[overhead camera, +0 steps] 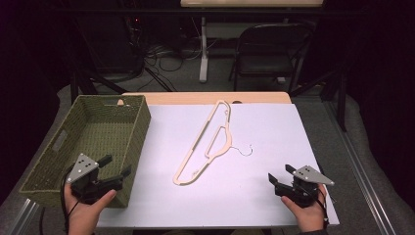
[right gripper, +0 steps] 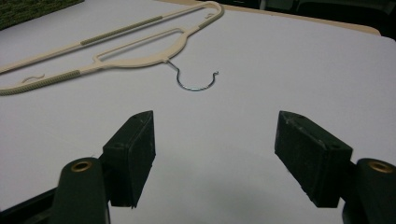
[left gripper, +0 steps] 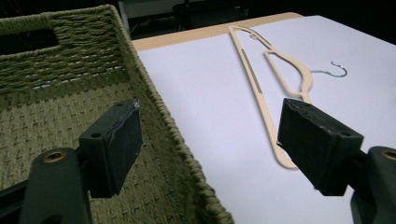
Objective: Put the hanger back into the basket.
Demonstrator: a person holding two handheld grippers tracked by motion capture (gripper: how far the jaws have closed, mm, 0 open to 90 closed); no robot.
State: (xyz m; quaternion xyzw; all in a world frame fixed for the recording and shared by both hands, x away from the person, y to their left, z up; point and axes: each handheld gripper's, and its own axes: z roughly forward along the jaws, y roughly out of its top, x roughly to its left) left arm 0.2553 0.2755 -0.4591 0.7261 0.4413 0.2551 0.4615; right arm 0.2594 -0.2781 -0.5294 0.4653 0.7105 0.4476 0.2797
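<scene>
The table (overhead camera: 274, 196) carries a white sheet that covers most of its top; a strip of bare wood shows along the far edge. The woven basket (overhead camera: 46, 161) stands along the left edge of the table, from the far left corner toward the near left corner, with a slot handle in its left wall. The beige hanger (overhead camera: 205, 144) lies flat near the middle of the sheet, running diagonally from the far edge toward the near edge, well apart from both grippers. Its metal hook (overhead camera: 243, 150) points toward the right edge.

The high view shows both hands and the whole layout. The left gripper view shows the basket's woven floor and the handle slot in its far wall (left gripper: 28, 39), with the hanger (left gripper: 261, 88) beyond the basket rim. The right gripper view shows the hook (right gripper: 196, 80) closest, open end up, and grip strips on the hanger's bars (right gripper: 121, 30).

The left gripper (overhead camera: 117, 166) is held over the basket's near right corner, aimed forward and to the right, jaws wide apart and empty. The right gripper (overhead camera: 281, 172) hovers near the near right corner of the table, aimed toward the hook, jaws wide apart and empty.
</scene>
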